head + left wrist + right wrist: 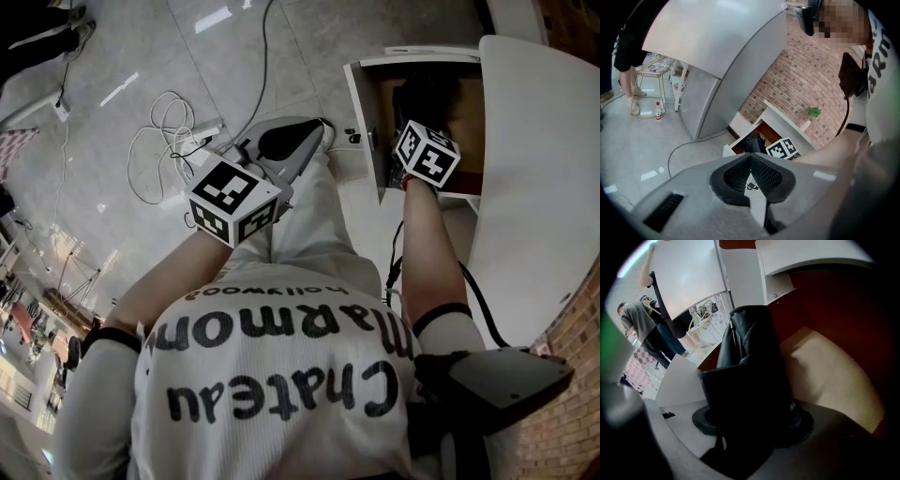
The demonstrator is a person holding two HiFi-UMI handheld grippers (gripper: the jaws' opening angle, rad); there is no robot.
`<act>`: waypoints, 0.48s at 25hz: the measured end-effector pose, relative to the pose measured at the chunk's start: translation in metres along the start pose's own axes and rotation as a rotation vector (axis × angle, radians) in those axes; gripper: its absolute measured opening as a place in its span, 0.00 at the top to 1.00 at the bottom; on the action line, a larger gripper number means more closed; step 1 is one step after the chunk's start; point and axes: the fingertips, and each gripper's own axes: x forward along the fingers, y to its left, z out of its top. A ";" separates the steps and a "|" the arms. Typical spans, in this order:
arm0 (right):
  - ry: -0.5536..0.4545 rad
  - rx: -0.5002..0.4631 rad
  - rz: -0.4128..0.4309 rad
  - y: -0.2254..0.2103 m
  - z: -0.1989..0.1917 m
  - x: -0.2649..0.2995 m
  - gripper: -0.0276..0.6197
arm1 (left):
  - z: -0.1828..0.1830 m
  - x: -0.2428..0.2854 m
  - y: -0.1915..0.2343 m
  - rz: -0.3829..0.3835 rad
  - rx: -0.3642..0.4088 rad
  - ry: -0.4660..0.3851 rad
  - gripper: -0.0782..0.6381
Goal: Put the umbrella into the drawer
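The black folded umbrella (pixel 750 357) stands between my right gripper's (pixel 750 423) jaws, which are shut on its near end. Its far end reaches down into the open drawer (pixel 825 371), over the pale wooden bottom. In the head view, my right gripper (pixel 424 131) reaches into the drawer (pixel 361 103), with the umbrella (pixel 427 94) dark inside it. My left gripper (pixel 305 136) hangs over the floor left of the drawer. It is shut and empty, its black pads (pixel 764 176) meeting. From there the umbrella (pixel 753 143) shows in the drawer (pixel 733 146).
White cables (pixel 164 141) and a power strip (pixel 202 136) lie on the floor to the left. A white cabinet top (pixel 534 169) overhangs the drawer. A tall grey cabinet (pixel 717 61), a brick wall (pixel 797 79) and a standing person (pixel 628 70) are around.
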 end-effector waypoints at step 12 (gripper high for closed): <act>0.033 0.004 -0.001 -0.002 -0.005 0.010 0.56 | -0.006 -0.003 0.005 0.002 -0.004 0.014 0.87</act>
